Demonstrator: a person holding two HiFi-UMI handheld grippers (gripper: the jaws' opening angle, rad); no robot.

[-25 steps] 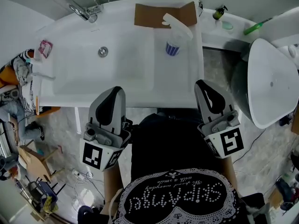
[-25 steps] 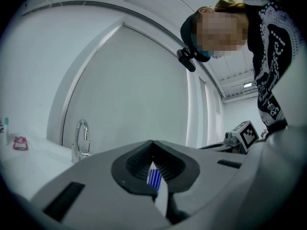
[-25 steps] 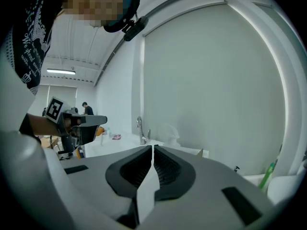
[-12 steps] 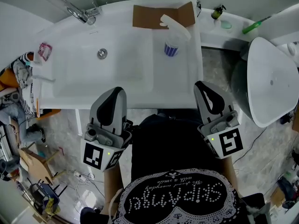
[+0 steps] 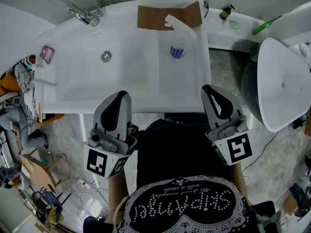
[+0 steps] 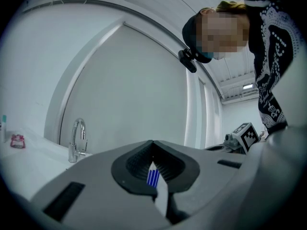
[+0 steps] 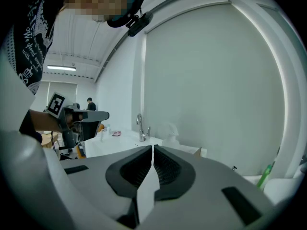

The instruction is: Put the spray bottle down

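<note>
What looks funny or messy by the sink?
A brown cardboard piece lies on the back edge of the sink, behind the upright spray bottle, odd for a washbasin. Nothing looks spilled.

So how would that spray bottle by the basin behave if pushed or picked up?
The bottle stands tall and narrow with a wide trigger head on top, so a high push would probably tip it. On the smooth white counter a low push likely slides it. It looks like plastic, probably light; its fill I can't tell.
</note>
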